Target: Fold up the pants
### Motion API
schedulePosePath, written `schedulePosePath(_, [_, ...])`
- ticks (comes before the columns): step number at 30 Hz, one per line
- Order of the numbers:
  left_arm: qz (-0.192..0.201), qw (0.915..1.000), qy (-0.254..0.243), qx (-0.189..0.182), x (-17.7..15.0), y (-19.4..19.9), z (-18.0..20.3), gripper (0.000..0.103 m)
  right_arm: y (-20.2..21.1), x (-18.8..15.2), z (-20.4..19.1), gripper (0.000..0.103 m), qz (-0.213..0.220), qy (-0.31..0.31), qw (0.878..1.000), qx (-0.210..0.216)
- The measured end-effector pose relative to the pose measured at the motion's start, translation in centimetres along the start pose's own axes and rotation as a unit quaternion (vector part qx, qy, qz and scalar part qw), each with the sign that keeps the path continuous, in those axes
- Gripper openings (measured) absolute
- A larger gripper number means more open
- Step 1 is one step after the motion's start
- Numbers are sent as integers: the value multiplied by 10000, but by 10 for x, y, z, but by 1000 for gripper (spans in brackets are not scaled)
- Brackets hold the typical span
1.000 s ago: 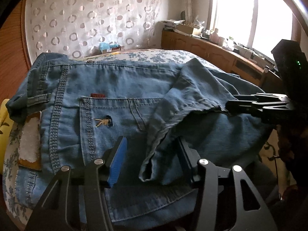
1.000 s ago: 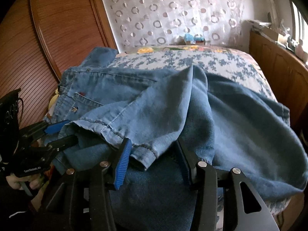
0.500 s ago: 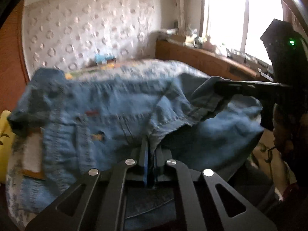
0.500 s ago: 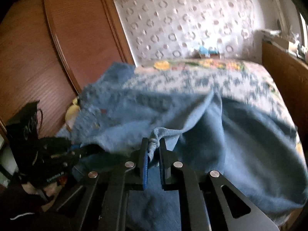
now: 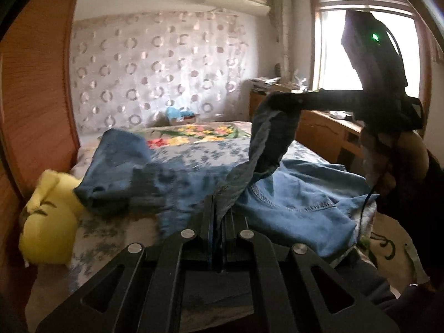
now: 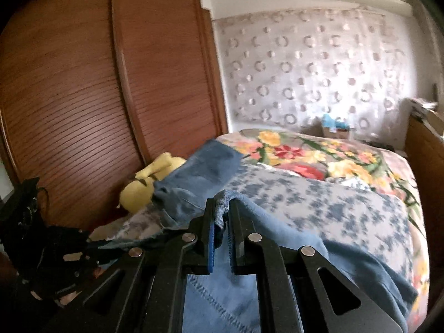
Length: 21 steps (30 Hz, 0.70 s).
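Note:
Blue denim pants [image 5: 291, 202] lie across the near end of the bed, partly lifted. My left gripper [image 5: 219, 211] is shut on the hem of a pant leg. My right gripper [image 6: 222, 208] is shut on another part of the same hem [image 6: 222, 198] and holds it higher; in the left wrist view the right gripper [image 5: 277, 102] is raised at upper right with the denim hanging from it. The left gripper shows low at the left of the right wrist view [image 6: 91, 245]. The rest of the pants [image 6: 194, 172] trails away over the bed.
The bed has a blue-flowered sheet [image 5: 199, 152] and a bright floral blanket [image 6: 310, 155] behind. A yellow plush toy [image 5: 52, 222] lies at the bed's left edge by the wooden wardrobe [image 6: 83, 97]. A wooden cabinet [image 5: 327, 130] runs along the right under the window.
Both grippers closed on the pant leg hem a second ago and have since lifted it. The right gripper rose higher and the denim now hangs between the two.

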State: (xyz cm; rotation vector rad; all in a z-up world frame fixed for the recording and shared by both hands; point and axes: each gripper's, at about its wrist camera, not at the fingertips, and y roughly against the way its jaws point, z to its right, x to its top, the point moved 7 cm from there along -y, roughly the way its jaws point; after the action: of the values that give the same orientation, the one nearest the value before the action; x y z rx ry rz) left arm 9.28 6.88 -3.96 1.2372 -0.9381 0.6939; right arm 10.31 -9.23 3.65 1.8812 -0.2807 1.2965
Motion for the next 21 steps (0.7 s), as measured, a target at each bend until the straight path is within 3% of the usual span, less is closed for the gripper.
schedulePosePath(9, [-437, 9984, 339, 109, -38, -21, -30, 5, -91, 11, -30, 7, -786, 337, 9963, 119])
schedulePosePath(17, [-651, 9967, 361, 313, -56, -25, -38, 5, -139, 34, -36, 7, -1030, 470, 9935, 79])
schedulePosePath(19, [-653, 9965, 436, 271, -58, -25, -39, 5, -147, 33, -31, 14, -1111, 365, 9931, -34])
schedulePosePath(21, [-676, 9960, 495, 310, -58, -25, -41, 6, -144, 30, -27, 27, -1104, 226, 9936, -26])
